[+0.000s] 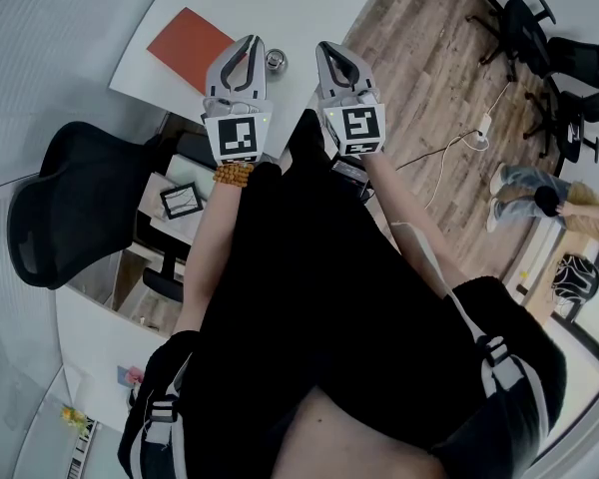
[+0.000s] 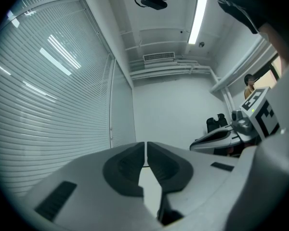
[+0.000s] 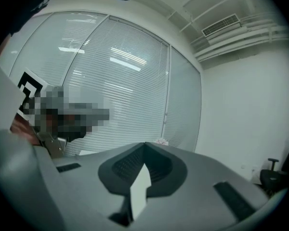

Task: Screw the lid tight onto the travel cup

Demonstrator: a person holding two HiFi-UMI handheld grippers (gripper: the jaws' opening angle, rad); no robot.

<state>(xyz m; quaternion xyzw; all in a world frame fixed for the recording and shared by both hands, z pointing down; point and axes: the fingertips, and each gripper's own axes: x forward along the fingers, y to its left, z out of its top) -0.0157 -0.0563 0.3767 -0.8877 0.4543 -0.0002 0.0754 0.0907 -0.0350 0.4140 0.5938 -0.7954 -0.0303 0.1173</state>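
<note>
Left gripper [image 1: 248,44]: clenched, empty.
Right gripper [image 1: 325,48]: clenched, empty.
Cup [image 1: 276,61]: probably it, ahead between your tips, nearer left.

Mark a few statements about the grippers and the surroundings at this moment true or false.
1. The left gripper is shut with nothing between its jaws. True.
2. The right gripper grips a cup. False: it is shut on nothing.
3. A red flat item lies on the white table. True.
4. The floor is carpeted. False: it shows wooden planks.
</note>
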